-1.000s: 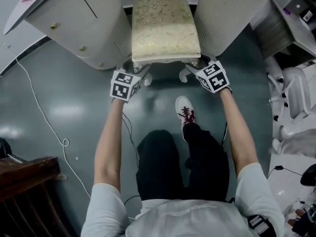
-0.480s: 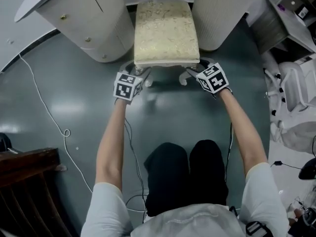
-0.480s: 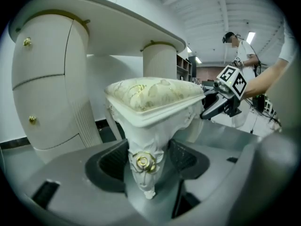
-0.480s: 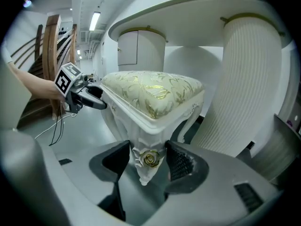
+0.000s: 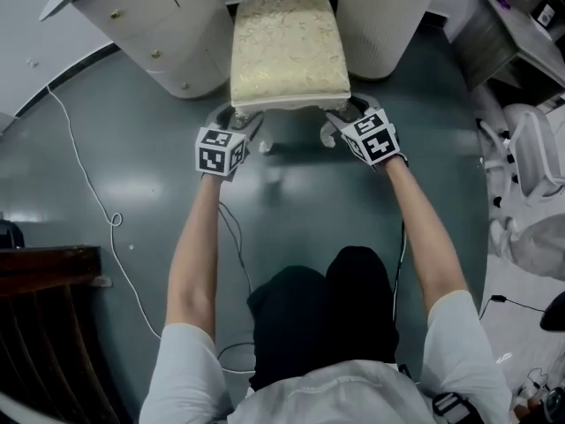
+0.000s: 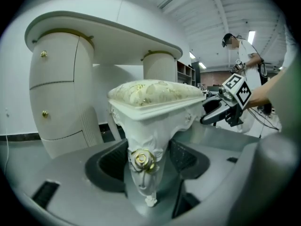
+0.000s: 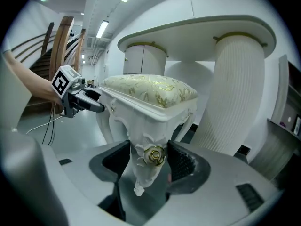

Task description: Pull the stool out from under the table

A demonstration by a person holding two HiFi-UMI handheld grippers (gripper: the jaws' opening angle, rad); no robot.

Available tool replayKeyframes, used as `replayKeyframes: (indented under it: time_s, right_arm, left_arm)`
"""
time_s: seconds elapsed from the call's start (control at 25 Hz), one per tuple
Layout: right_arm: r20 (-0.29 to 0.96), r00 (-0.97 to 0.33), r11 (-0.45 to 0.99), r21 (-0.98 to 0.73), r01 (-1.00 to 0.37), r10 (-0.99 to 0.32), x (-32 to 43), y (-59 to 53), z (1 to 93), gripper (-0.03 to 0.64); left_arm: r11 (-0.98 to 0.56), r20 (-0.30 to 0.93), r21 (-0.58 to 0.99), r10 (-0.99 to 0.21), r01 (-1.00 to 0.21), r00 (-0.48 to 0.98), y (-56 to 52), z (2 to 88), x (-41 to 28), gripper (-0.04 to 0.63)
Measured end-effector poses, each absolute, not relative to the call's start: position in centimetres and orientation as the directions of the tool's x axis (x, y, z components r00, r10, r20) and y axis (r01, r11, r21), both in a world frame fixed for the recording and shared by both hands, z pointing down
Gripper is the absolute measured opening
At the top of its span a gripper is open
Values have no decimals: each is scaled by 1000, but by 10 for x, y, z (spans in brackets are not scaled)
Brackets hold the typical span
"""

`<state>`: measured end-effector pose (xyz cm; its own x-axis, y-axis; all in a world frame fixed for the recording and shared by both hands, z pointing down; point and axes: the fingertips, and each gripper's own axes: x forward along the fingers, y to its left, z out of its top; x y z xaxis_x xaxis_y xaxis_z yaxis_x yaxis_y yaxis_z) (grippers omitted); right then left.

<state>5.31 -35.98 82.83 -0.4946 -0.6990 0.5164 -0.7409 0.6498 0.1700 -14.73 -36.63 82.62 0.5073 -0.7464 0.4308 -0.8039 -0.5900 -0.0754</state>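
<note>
The cream stool (image 5: 290,47) with a gold-patterned cushion stands between the two pedestals of the white table (image 5: 168,34), its front edge out past them. My left gripper (image 5: 247,124) is shut on the stool's front-left leg (image 6: 143,140), both pads against it. My right gripper (image 5: 340,117) has the front-right leg (image 7: 146,140) between its jaws, which are closing, and the pads touch the leg. In the left gripper view the left gripper (image 6: 148,159) is low on the leg and the right gripper (image 6: 221,112) shows beyond. In the right gripper view the right gripper (image 7: 148,157) sits by the gold rose.
A white cable (image 5: 88,193) snakes over the dark floor at left. Dark wooden furniture (image 5: 53,325) fills the lower left corner. White equipment (image 5: 530,175) crowds the right side. Another person (image 6: 242,51) stands far off. My own legs (image 5: 327,325) are just behind the grippers.
The stool has come out toward me from between the pedestals with both grippers on its front legs. My forward foot has drawn back.
</note>
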Motion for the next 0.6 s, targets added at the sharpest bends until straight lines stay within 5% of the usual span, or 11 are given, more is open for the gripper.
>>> replayKeyframes:
  time_s: [0.6]
  right_arm:
    - [480,-524,656,157,-738,-704,80,-253,832,256]
  left_arm:
    - [-559,422,-34,-759,-828,496,-251,831,-120,287]
